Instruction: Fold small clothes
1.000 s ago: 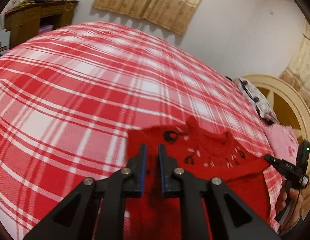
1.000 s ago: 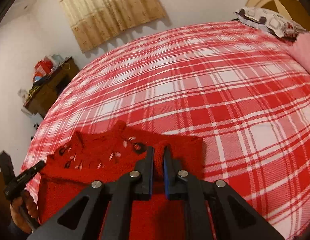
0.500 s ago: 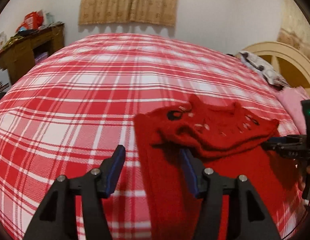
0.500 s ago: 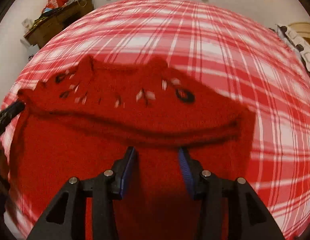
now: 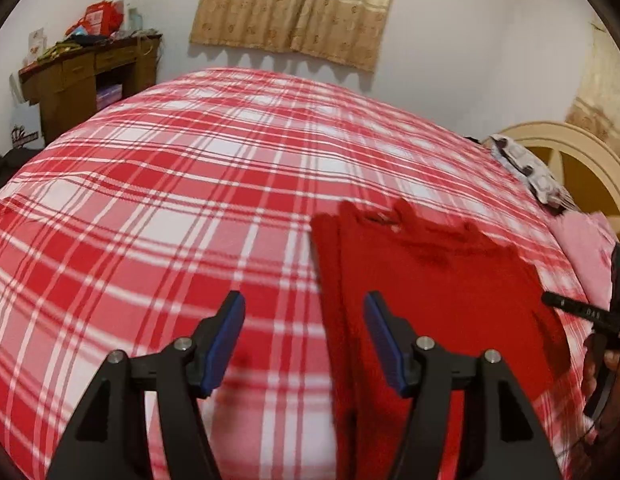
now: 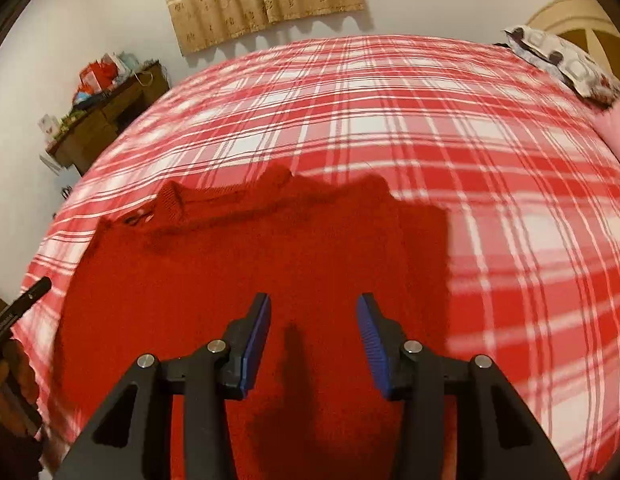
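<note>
A red knitted sweater (image 5: 429, 300) lies folded on the red-and-white plaid bed (image 5: 150, 220), plain red side up. My left gripper (image 5: 304, 304) hovers over the sweater's left edge. Its jaws are opening, and nothing is pinched between the blue pads. In the right wrist view the sweater (image 6: 230, 280) fills the middle, its collar end towards the far side. My right gripper (image 6: 313, 304) hangs open above the near half of the sweater and holds nothing. A person's hand holds each gripper at the frame edges.
A wooden desk (image 5: 90, 76) with clutter stands at the far left by the wall. A curtain (image 5: 298, 8) hangs behind the bed. A patterned pillow (image 5: 529, 172), a pink cloth (image 5: 581, 248) and a round headboard (image 5: 581, 152) are at the right.
Both grippers went from nearly shut at the sweater's fabric to open and drew back. The patterned part of the sweater has dropped out of sight, leaving plain red on top.
</note>
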{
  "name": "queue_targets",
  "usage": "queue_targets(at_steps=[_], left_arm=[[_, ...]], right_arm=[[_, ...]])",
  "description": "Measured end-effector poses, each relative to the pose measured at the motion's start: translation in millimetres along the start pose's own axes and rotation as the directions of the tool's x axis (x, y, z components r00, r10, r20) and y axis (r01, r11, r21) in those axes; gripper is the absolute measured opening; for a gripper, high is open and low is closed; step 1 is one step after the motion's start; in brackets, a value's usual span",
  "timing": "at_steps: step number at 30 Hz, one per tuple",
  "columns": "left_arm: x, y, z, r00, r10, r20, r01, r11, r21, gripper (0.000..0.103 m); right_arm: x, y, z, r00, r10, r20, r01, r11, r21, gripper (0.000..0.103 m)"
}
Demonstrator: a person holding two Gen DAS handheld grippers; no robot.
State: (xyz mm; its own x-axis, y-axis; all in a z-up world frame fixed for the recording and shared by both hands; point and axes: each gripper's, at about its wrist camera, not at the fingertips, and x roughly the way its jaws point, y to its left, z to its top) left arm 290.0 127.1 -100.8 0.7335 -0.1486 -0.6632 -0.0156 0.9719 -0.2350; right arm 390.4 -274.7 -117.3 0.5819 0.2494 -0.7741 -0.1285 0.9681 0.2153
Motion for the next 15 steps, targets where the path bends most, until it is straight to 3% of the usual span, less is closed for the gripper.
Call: queue_targets(at_steps=[2, 6, 15], left_arm=[[-5.9, -7.7, -11.6, 1.0, -0.016, -0.015, 0.017, 0.999, 0.032, 0.073], [-3.5, -26.0, -30.1, 0.999, -0.025, -0.043, 0.029, 0.995, 0.098, 0.073], [-7.7, -36.9, -51.8, 0.996, -0.057, -0.068, 0.062, 0.995, 0.084, 0.072]], right_arm=[[-14.1, -9.1, -11.7, 1.0, -0.007, 0.01, 0.006, 1.0, 0.018, 0.046], [-28.8, -28.1, -33.8, 0.999, -0.032, 0.0, 0.032, 0.997, 0.072, 0.046], [-35.7, -38.6, -67.3, 1.0, 0.001, -0.032, 0.001, 0.996, 0.085, 0.046]])
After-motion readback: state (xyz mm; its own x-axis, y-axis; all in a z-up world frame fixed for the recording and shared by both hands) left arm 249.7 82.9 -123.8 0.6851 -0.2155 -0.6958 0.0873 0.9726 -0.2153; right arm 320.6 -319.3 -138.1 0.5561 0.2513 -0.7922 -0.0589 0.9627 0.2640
